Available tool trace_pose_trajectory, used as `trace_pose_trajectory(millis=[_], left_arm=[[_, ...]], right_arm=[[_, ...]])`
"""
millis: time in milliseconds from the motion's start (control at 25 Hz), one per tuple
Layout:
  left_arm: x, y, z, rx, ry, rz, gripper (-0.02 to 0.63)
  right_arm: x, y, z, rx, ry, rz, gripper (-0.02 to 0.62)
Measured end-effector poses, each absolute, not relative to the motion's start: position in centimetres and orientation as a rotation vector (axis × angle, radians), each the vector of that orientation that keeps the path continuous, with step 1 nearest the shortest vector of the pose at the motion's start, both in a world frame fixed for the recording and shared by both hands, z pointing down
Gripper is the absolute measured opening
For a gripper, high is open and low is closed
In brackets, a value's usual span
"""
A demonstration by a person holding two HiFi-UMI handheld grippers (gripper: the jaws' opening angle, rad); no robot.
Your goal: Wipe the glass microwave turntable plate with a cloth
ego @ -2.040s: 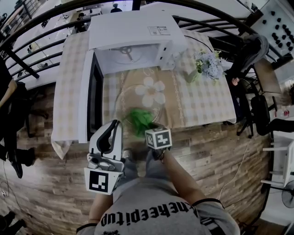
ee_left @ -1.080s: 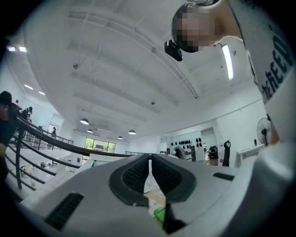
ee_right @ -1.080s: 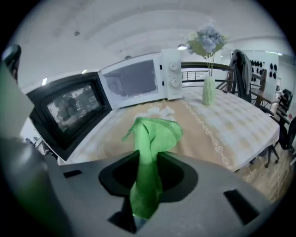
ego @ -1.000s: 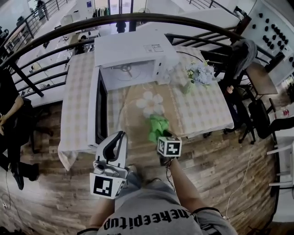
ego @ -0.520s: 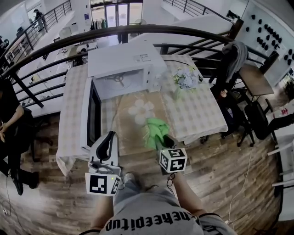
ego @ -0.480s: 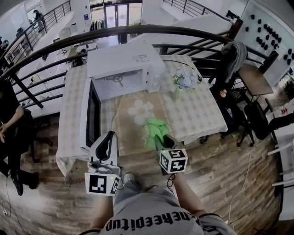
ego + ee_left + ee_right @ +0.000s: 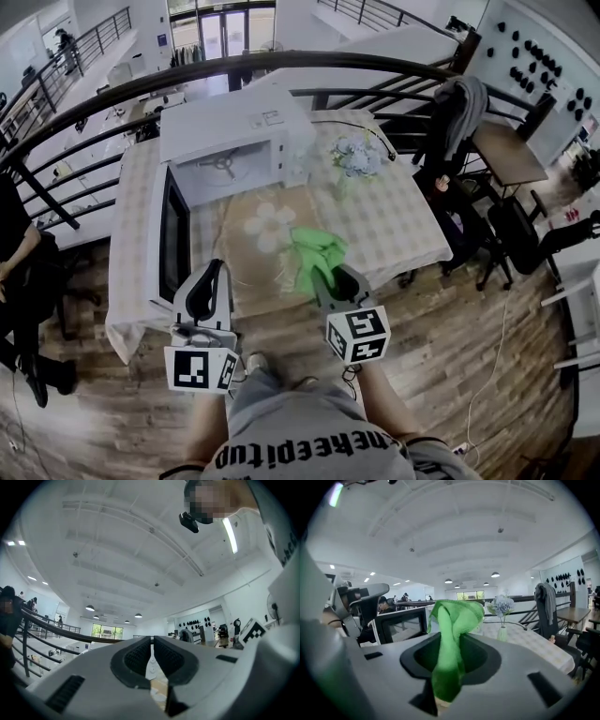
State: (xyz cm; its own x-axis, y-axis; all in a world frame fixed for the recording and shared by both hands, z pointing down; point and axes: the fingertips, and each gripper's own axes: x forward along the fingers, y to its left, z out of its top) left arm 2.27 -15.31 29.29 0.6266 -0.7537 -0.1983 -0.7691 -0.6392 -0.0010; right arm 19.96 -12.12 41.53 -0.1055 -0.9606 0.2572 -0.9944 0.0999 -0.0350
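Observation:
The glass turntable plate (image 7: 246, 251) lies faintly visible on the flower-patterned mat in front of the white microwave (image 7: 230, 136). Its door (image 7: 174, 242) stands open to the left. My right gripper (image 7: 329, 273) is shut on a green cloth (image 7: 317, 248), held up over the table's front edge, right of the plate. In the right gripper view the cloth (image 7: 455, 616) sticks up from between the jaws of the right gripper (image 7: 449, 656). My left gripper (image 7: 214, 268) hovers off the table's front edge, shut and holding nothing. In the left gripper view, the left gripper (image 7: 152, 643) points upward.
A vase of pale flowers (image 7: 349, 157) stands right of the microwave on the checked tablecloth (image 7: 398, 220). A black railing (image 7: 281, 70) curves behind the table. A chair with a grey jacket (image 7: 461, 103) is at back right. A person (image 7: 14, 262) sits at left.
The right gripper has lifted the green cloth off the plate and drawn it back to the right, toward the table's front edge. The left gripper has stayed about where it was.

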Motion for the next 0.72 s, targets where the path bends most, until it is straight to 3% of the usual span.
trace_pose_trajectory(millis=[720], left_arm=[[2.7, -14.5, 27.9, -2.755, 1.300, 0.301, 0.021]], right_arm=[[20.8, -8.9, 32.2, 2.085, -2.256, -0.014, 0.117]])
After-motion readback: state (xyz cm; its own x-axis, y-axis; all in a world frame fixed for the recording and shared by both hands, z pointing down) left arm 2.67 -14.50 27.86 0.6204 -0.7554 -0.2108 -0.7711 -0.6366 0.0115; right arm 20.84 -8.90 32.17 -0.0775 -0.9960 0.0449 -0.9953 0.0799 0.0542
